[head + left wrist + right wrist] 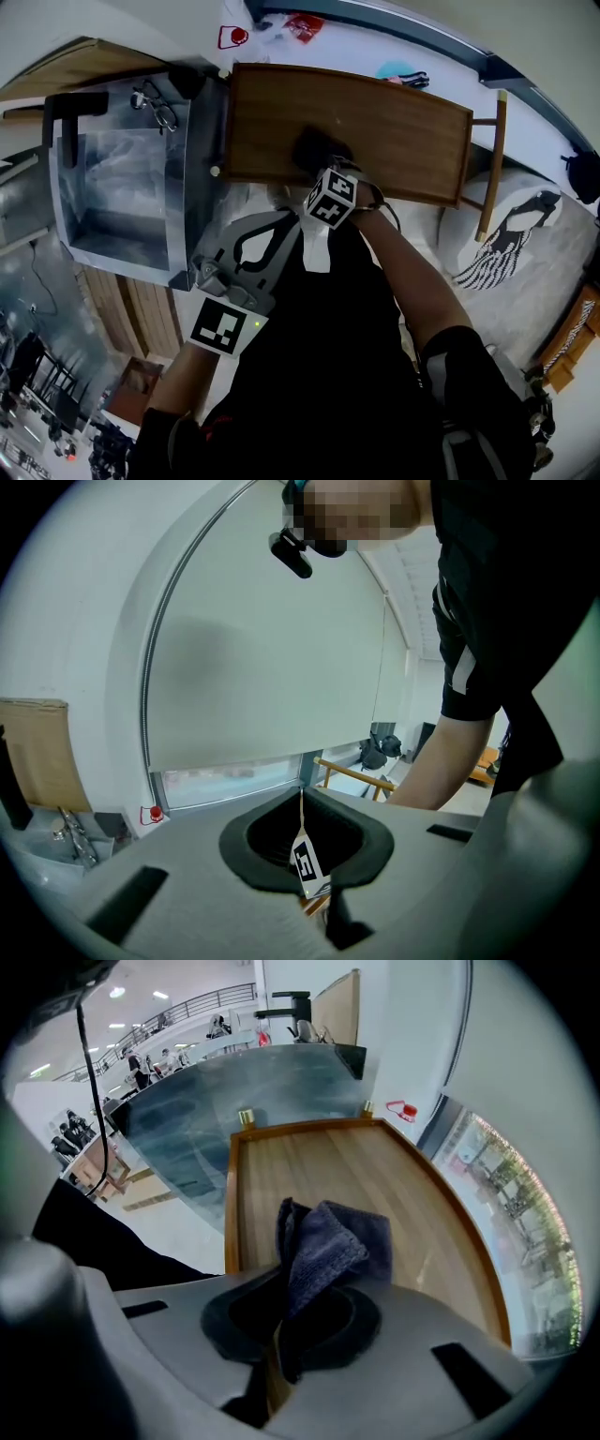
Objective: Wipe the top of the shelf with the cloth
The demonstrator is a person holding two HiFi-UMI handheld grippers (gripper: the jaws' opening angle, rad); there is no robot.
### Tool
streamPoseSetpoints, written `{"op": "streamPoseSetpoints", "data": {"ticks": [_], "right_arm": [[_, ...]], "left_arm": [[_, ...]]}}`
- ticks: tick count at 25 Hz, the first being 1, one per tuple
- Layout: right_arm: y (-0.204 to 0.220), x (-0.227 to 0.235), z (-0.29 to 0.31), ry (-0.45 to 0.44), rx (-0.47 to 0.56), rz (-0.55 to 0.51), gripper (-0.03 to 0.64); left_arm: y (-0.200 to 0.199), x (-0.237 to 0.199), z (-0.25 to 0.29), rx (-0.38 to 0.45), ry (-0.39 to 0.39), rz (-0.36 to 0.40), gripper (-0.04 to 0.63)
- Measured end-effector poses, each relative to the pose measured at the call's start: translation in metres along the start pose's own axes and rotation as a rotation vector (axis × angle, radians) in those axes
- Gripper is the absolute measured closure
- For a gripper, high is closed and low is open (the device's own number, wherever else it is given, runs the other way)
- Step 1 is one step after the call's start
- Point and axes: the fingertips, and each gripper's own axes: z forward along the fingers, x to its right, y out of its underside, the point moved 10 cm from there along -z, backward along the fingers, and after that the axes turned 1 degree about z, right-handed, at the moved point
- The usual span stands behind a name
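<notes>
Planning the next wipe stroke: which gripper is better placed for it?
Right: the right gripper is shut on the cloth over the shelf top; the left gripper sits short of the shelf, without cloth.

Right gripper (277, 1342) pinches the cloth (330, 1239), seemingly touching the shelf (309, 1162).

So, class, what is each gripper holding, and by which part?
Right gripper: the dark blue-grey cloth, pinched by one bunched edge. Left gripper: nothing; it is shut.
</notes>
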Motion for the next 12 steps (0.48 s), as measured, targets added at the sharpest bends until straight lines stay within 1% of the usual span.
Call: {"op": "streamPoseSetpoints", "data": {"ticks": [12], "right_arm": [[0.087, 0.028, -0.032, 0.043, -0.020, 0.143, 0.589]], "left_arm": [[-0.028, 0.035, 0.063, -0.003, 0.092, 0.054, 0.569]]}}
